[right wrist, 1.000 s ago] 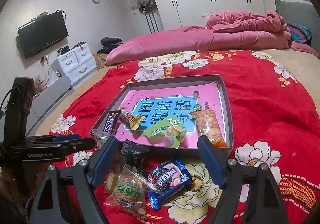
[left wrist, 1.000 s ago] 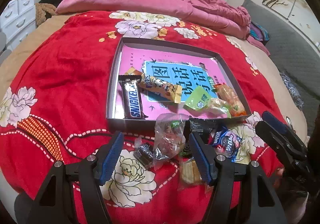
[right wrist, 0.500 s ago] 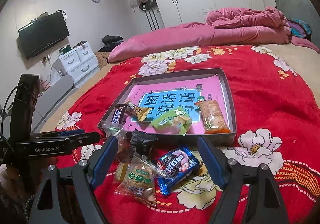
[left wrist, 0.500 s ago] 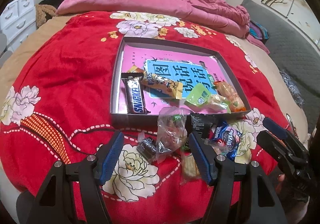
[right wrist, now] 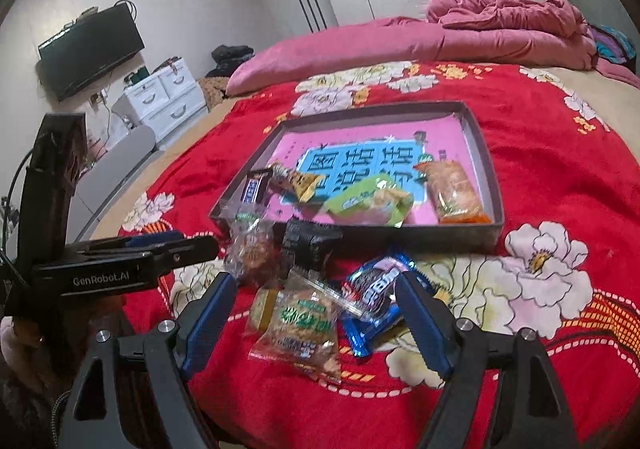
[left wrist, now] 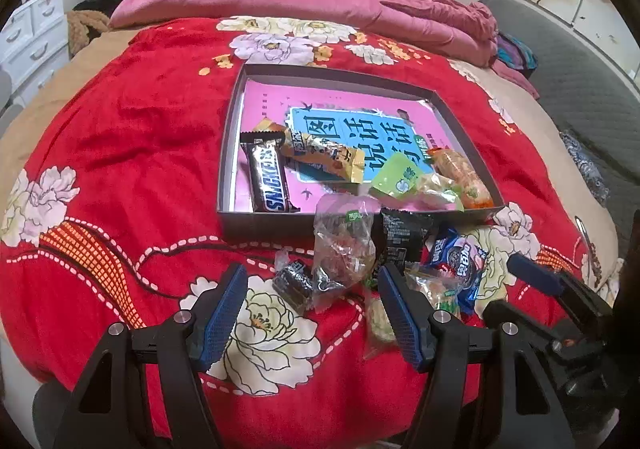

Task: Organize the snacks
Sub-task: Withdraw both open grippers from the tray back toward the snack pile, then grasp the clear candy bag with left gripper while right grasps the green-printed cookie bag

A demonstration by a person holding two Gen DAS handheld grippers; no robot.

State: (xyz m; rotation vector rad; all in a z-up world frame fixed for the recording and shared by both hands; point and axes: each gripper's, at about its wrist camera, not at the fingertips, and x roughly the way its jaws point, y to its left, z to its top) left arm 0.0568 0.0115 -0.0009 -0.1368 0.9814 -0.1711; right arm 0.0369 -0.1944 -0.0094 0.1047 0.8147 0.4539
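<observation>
A grey tray (left wrist: 229, 137) lined with a pink book lies on the red bedspread. In it are a Snickers bar (left wrist: 270, 177), a yellow bar (left wrist: 324, 155), a green packet (left wrist: 400, 179) and an orange packet (left wrist: 460, 177). Loose snacks lie in front of it: a clear bag (left wrist: 344, 249), a black packet (left wrist: 400, 241), a blue Oreo pack (right wrist: 374, 297), a clear green-label packet (right wrist: 304, 323) and a small dark candy (left wrist: 294, 285). My left gripper (left wrist: 312, 313) hovers open over the candy and bag. My right gripper (right wrist: 316, 323) is open above the green-label packet and Oreo pack.
The bed's front edge runs just below both grippers. Pink pillows and a crumpled quilt (left wrist: 400, 5) lie behind the tray. White drawers (right wrist: 164, 97) and a wall TV (right wrist: 90, 49) stand to the left, a grey sofa (left wrist: 580, 81) to the right.
My right gripper has come forward and tilted down over the loose pile, which now sits larger between its fingers. The left gripper has hardly moved. Both stay open.
</observation>
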